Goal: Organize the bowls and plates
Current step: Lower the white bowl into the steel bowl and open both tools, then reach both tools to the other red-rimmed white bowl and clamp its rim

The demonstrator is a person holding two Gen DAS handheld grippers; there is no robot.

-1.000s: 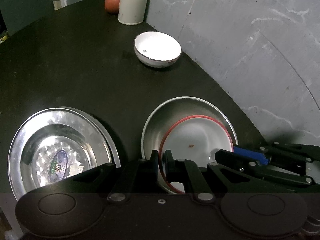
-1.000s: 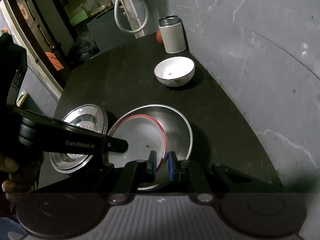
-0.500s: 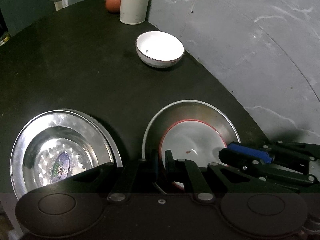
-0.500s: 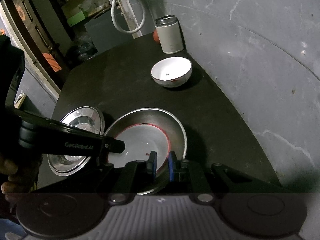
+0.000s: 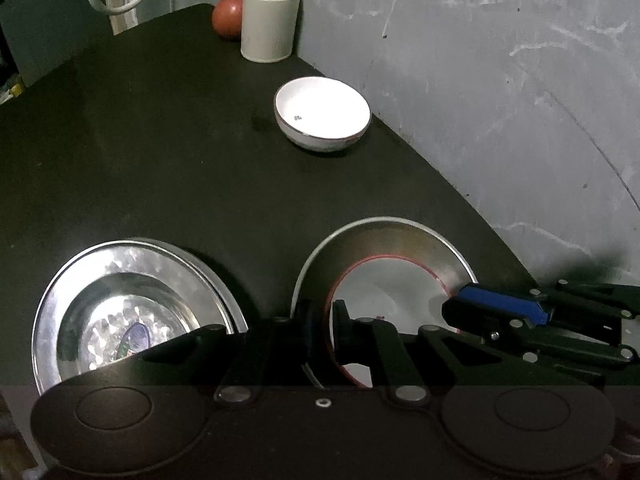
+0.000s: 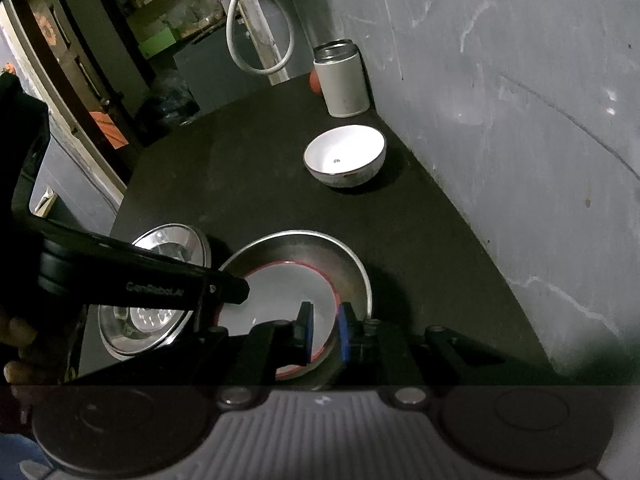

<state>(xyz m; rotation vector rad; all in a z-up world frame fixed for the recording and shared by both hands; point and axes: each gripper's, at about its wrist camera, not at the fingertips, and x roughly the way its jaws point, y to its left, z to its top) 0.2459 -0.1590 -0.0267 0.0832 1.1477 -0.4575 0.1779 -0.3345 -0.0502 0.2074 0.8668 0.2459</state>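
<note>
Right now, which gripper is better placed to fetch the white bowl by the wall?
Probably right. The right gripper looks open, while the left gripper is shut on the red-rimmed white plate in the steel pan.

Shiny metal plates (image 5: 136,304), glossy, probably ceramic bowl (image 5: 322,114), matt dark table (image 5: 160,152).

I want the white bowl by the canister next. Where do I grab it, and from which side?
Take the white bowl by its rim, one finger inside and one outside. It sits upright and open, standing free on the table. Probably come from the near side: the wall crowds its right and the canister stands behind.
</note>
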